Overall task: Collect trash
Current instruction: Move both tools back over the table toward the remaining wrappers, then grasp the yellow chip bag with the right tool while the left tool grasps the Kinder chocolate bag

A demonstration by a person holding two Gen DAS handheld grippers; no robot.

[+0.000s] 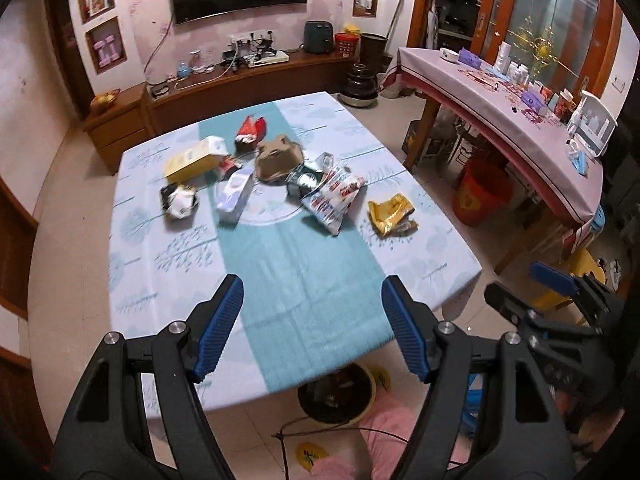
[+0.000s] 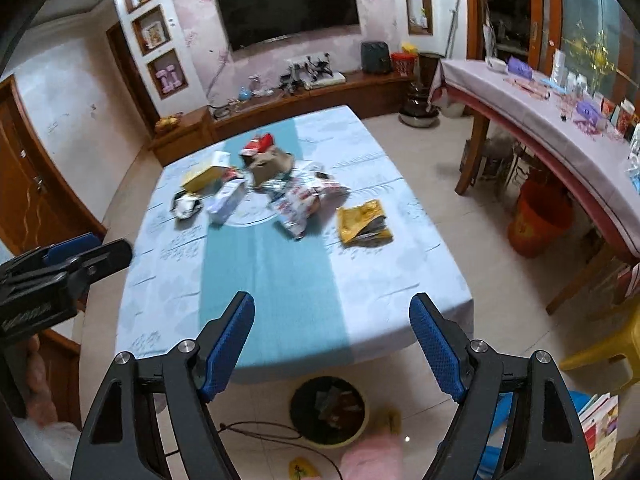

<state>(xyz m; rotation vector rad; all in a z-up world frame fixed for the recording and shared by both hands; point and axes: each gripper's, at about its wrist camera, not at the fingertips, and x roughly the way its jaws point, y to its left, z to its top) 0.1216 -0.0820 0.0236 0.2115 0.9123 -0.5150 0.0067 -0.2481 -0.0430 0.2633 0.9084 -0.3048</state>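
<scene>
Hovering over the near edge of the table (image 1: 132,264), both tools empty: left hand-held gripper (image 1: 312,284) has its jaws spread wide with nothing between them, right hand-held gripper (image 2: 332,300) likewise released, only cloth visible through the gap. Both angle down toward the tabletop, so my guess is they're lining up a reach, not carrying anything. Trash sits clustered past the table's middle, well apart from both tools: yellow box (image 1: 192,162), white carton (image 1: 236,196), dark tray with crumpled paper (image 1: 179,200), brown cardboard piece (image 1: 276,158), red wrapper (image 1: 251,130), red-and-white snack bag (image 1: 334,198). Gold wrapper (image 1: 392,214) lies alone toward the right side, nearest the right tool in its own view (image 2: 364,222), so it's likely the easy first pick. Bin (image 2: 328,410) stands on the floor just under the near table edge, some scraps already inside; that placement probably means short drop trips straight back. Loose bags look floppy, so pinch a fold. A cord on the floor runs beside the bin, a possible snag.
</scene>
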